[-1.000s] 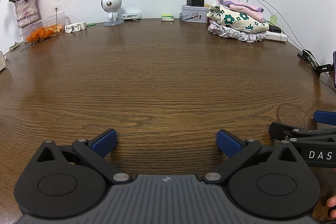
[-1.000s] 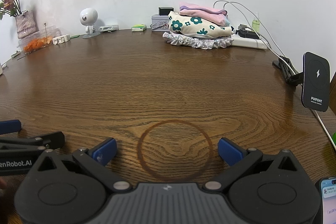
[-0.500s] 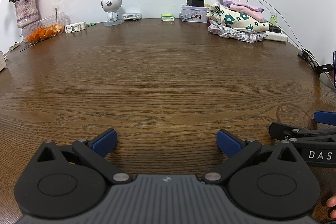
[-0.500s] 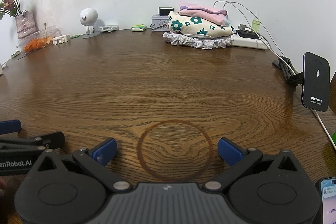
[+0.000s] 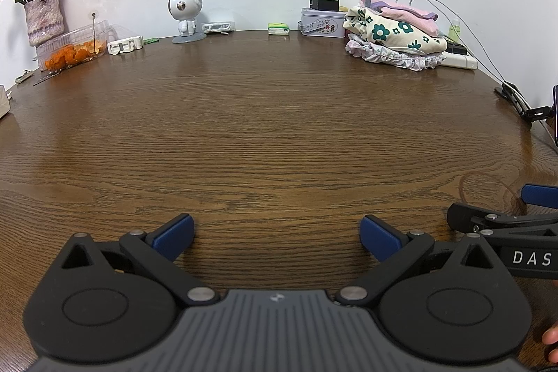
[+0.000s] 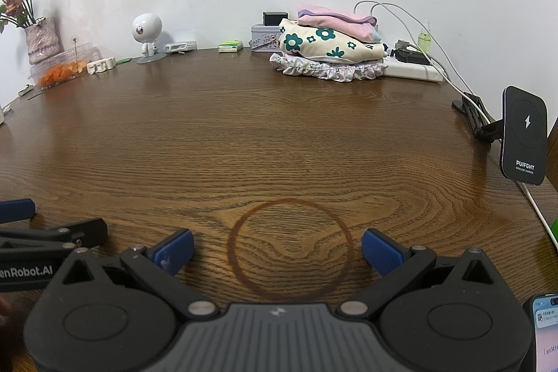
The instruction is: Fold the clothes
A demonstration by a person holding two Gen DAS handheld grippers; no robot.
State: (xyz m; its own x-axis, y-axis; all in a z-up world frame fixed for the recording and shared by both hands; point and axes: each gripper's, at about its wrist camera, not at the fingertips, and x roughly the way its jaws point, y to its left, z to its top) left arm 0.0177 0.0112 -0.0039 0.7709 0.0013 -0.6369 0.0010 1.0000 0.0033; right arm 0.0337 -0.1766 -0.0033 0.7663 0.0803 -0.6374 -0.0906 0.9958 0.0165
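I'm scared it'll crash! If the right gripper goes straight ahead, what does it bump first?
Probably the clothes pile at the table's far edge; before it, only bare wood. Depth is unclear.

Stack of folded clothes (image 6: 329, 49) at far edge of wooden table (image 6: 244, 135), close to wall, right of centre. Bottom layer: white ruffled piece (image 6: 327, 70), frilly hem spilling outward. Middle: cream garment (image 6: 331, 44) with teal flower print (thickest of three). Top: pink piece (image 6: 336, 20), purple trim at edge. All folded flat, lying level.
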